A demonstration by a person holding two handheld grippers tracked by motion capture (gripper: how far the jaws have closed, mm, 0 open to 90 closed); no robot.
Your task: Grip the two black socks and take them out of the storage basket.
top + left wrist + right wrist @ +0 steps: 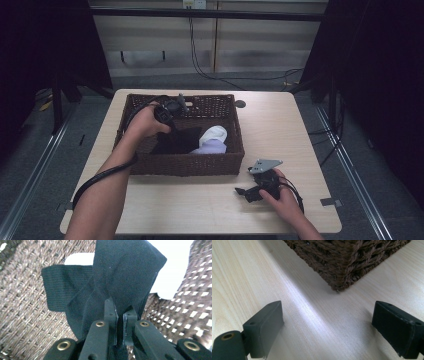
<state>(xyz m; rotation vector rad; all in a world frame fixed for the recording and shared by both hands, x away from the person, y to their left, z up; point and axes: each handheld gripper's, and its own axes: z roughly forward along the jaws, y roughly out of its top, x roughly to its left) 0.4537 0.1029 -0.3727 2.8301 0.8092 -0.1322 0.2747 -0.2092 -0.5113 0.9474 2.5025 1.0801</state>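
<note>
Pale wood tabletop [280, 125] stretches under me, with dark curtains and grey floor around it. Nearest, at about five o'clock on the table, my right gripper [243, 192] rests on the wood in my right hand [285, 200]; its jaws stand wide apart with nothing between them, aimed toward the near right corner of the basket. Farther off, at about eleven o'clock, sits a dark brown wicker basket [185, 165]. Inside it, my left gripper [120, 311] is clamped tight on a fold of black knitted fabric [125, 272], a ribbed cuff hanging to one side. Just beyond, at two o'clock from that cloth, lies a white and pale lilac garment [212, 140], touching it.
</note>
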